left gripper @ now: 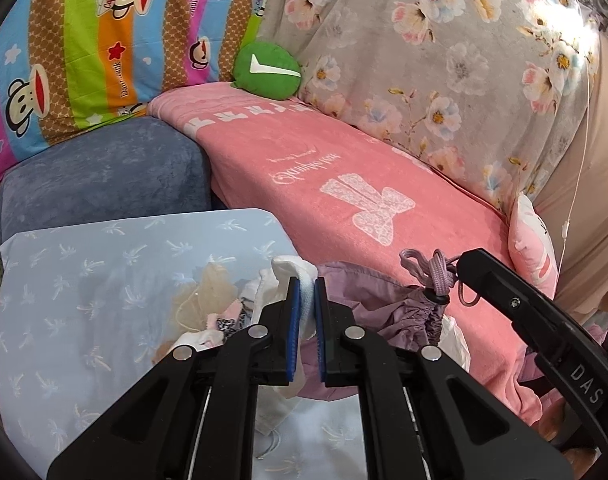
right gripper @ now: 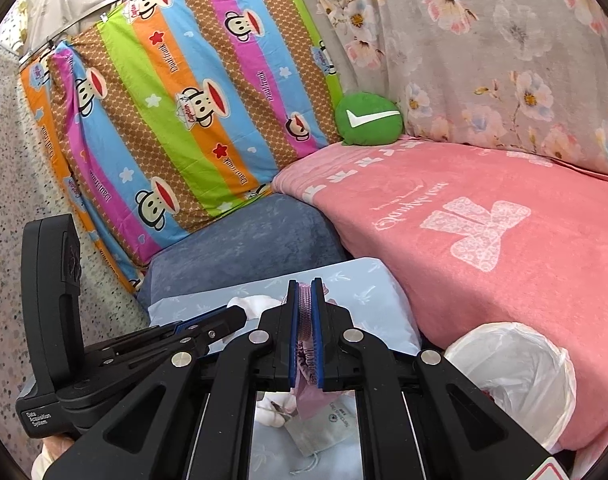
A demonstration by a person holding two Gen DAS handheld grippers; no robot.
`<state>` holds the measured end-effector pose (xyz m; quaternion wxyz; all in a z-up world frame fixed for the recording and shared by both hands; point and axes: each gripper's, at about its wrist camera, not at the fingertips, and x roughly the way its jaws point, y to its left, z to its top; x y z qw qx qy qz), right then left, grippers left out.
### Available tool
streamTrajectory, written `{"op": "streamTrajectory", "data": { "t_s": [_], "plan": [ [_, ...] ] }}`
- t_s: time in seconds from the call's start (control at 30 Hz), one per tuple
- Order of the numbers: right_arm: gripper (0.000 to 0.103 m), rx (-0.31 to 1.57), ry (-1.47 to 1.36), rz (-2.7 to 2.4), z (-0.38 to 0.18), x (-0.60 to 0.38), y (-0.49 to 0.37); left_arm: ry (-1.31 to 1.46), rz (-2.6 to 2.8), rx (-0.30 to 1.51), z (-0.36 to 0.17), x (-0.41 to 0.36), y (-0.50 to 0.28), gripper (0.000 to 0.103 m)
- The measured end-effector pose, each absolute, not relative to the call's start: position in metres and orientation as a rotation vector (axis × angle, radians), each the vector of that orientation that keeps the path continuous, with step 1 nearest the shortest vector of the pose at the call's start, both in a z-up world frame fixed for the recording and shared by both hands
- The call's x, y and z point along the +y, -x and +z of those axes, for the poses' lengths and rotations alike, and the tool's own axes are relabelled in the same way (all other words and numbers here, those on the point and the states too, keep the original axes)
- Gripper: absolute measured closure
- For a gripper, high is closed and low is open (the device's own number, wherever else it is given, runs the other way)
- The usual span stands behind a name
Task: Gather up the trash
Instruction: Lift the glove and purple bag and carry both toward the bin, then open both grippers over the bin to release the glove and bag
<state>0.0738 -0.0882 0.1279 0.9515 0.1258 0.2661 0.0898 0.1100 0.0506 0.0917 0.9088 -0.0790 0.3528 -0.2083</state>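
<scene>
While the light-blue pillow [left gripper: 104, 288] serves as landmark, the left gripper [left gripper: 306, 320] is seen with jaws pinched on a white crumpled tissue [left gripper: 288, 276] above the pillow's near edge. The right gripper [right gripper: 304, 332] is clamped on the gathered rim of a purple drawstring bag [left gripper: 376, 308], held just right of the pillow. More scraps [left gripper: 220, 320] lie on the pillow. A white-lined bin [right gripper: 516, 364] stands right of the pillow. The tissue is judged light, soft, easily torn; bunched folds are best gripped, not loose edges.
</scene>
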Motion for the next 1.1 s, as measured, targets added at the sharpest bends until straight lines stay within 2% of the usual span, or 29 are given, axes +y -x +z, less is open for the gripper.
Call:
{"op": "streamTrajectory", "data": {
  "t_s": [0.9, 0.93, 1.0, 1.07, 1.1],
  "plan": [
    [0.096, 0.566, -0.395, -0.118, 0.085, -0.255, -0.053, 0.025, -0.681, 0.845, 0.065, -0.116, -0.115, 0.094],
    [0.095, 0.567, -0.399, -0.124, 0.083, -0.259, -0.052, 0.024, -0.684, 0.855, 0.063, -0.119, -0.116, 0.092],
    [0.092, 0.562, -0.406, -0.137, 0.081, -0.264, -0.051, 0.028, -0.683, 0.864, 0.061, -0.124, -0.117, 0.079],
    [0.091, 0.557, -0.407, -0.151, 0.079, -0.268, -0.05, 0.029, -0.664, 0.852, 0.061, -0.125, -0.116, 0.052],
    [0.09, 0.556, -0.406, -0.154, 0.078, -0.269, -0.049, 0.029, -0.655, 0.843, 0.062, -0.125, -0.116, 0.048]
  ]
}}
